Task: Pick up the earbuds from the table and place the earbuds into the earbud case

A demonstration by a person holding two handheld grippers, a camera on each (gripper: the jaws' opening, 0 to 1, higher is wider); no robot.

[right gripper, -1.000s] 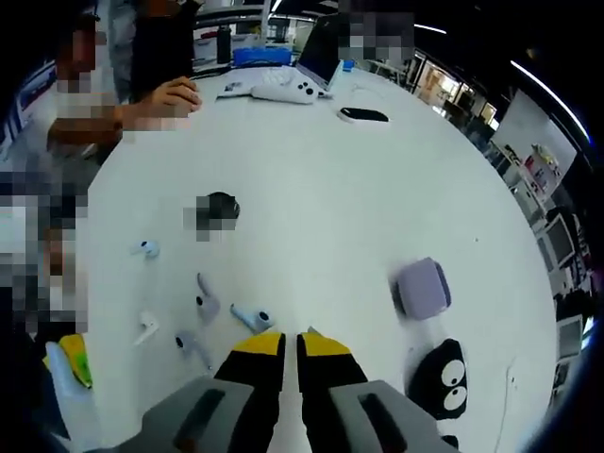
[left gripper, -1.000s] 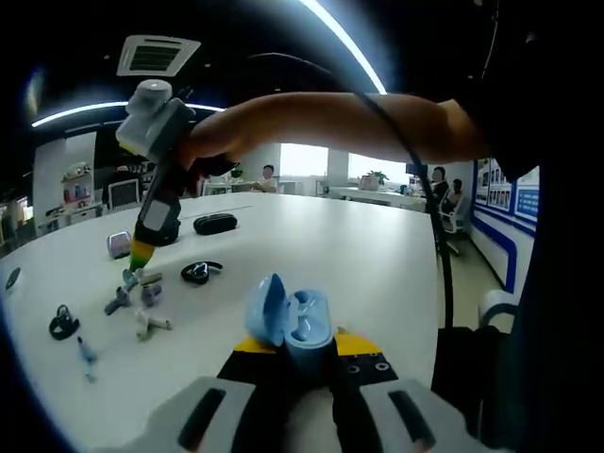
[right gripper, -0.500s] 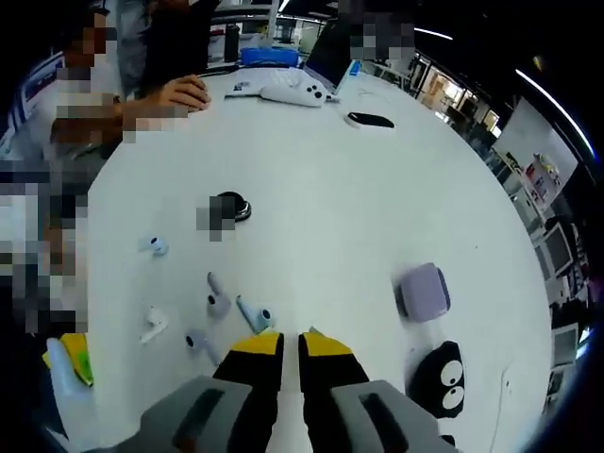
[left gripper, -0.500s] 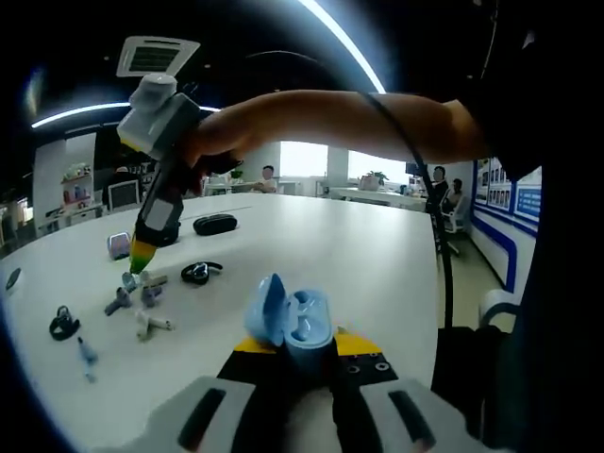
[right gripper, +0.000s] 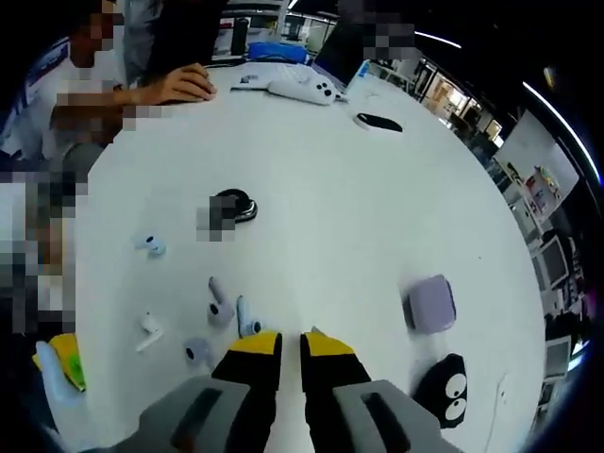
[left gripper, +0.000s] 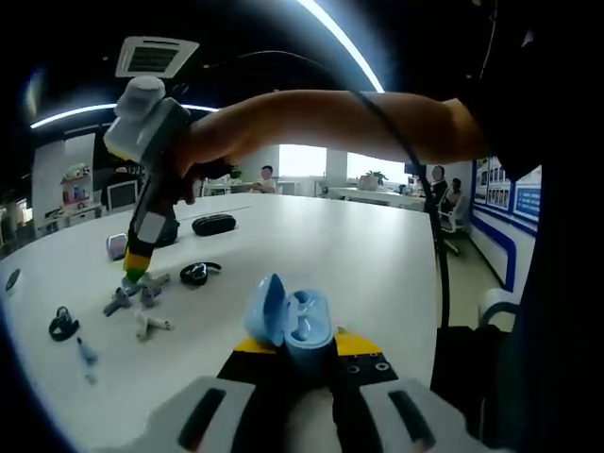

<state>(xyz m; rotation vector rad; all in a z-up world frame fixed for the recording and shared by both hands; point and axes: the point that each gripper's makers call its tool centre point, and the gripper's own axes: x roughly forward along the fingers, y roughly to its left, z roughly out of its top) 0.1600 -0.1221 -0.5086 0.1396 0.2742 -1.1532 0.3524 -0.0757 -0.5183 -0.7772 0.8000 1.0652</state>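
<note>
Right gripper (left gripper: 134,269) now lower over the earbuds (right gripper: 243,319) on the worktop (right gripper: 330,198), fingers nearly closed, empty; pickup imminent. Left gripper (left gripper: 300,363) clamped on open case (left gripper: 291,321).

White table (right gripper: 377,217) bearing a light blue earbud case (left gripper: 291,324), pale blue earbuds (right gripper: 247,323), a white earbud (right gripper: 147,330), a lilac case (right gripper: 430,304), a black case with white cartoon eyes (right gripper: 444,387) and a black oval case (left gripper: 214,225). Left gripper (left gripper: 291,363): black jaws with yellow tips on a grey body. Right gripper (right gripper: 291,347): jaws tipped yellow over black, grey body.
</note>
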